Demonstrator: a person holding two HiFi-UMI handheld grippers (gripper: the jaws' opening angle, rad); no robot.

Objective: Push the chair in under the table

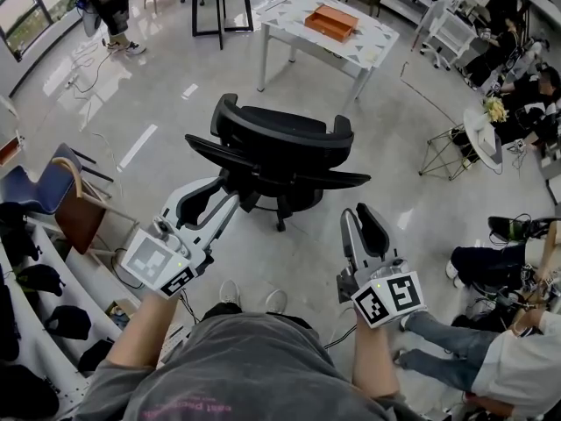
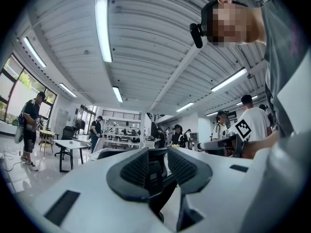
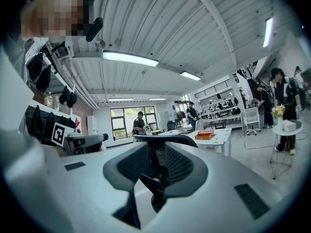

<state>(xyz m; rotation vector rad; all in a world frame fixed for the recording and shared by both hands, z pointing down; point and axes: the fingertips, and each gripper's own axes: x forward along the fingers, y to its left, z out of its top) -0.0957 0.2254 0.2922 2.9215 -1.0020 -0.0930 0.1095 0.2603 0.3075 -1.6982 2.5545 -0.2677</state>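
Jaws of left gripper (image 1: 219, 193) apart, tips right by black chair (image 1: 279, 152) back, no clamp. Chair on floor, apart from white bench (image 1: 368, 46) w/ orange box (image 1: 331, 22). Right gripper (image 1: 358, 214) jaws apart, empty.

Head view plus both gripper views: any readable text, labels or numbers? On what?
Grey T-shirt: pink print at its bottom edge, too blurred to read.
Cubes on the left gripper and right gripper: black-and-white square marker patterns only, no letters.
Flat orange box on the white table: no print legible.
Nothing else readable.
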